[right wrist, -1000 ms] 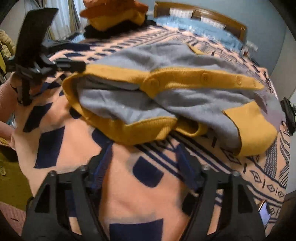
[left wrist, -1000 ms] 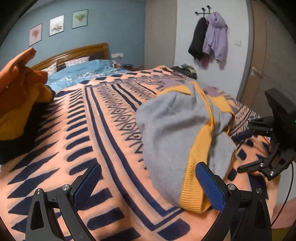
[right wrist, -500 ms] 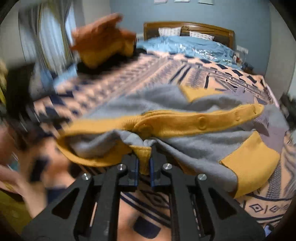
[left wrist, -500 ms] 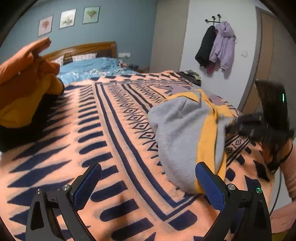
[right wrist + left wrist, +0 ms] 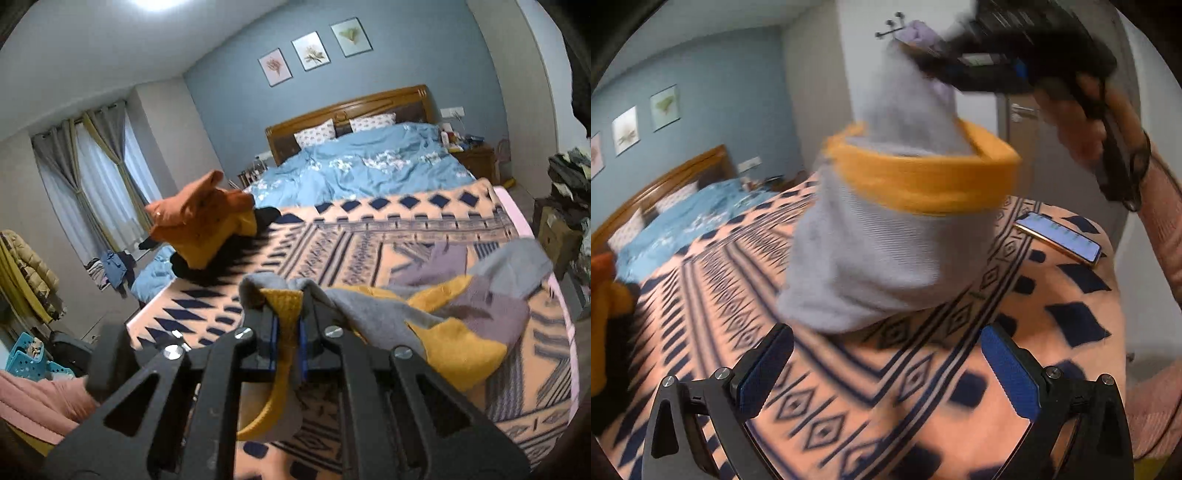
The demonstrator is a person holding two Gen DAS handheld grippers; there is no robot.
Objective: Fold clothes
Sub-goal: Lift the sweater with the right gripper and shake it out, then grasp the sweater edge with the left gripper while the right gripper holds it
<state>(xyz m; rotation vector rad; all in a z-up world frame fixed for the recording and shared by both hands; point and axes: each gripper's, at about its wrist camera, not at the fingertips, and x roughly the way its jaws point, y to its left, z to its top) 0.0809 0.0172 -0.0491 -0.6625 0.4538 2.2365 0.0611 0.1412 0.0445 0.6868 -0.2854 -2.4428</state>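
Observation:
A grey cardigan [image 5: 886, 254] with mustard-yellow trim hangs above the patterned orange blanket [image 5: 923, 369]. My right gripper [image 5: 286, 325] is shut on its yellow edge and holds it up; the rest trails down onto the blanket [image 5: 461, 325]. The right gripper also shows in the left wrist view [image 5: 916, 55], high at the garment's top. My left gripper [image 5: 886, 365] is open and empty, low over the blanket, just in front of the hanging cardigan.
A pile of orange, yellow and black clothes [image 5: 207, 229] sits at the blanket's far left. A phone [image 5: 1058, 238] lies lit on the blanket near the right edge. A blue duvet [image 5: 369, 170] and a wooden headboard [image 5: 347, 110] lie beyond.
My right gripper closed on the cardigan's yellow edge and lifted it off the blanket. My left gripper stayed open and swung to face the raised garment.

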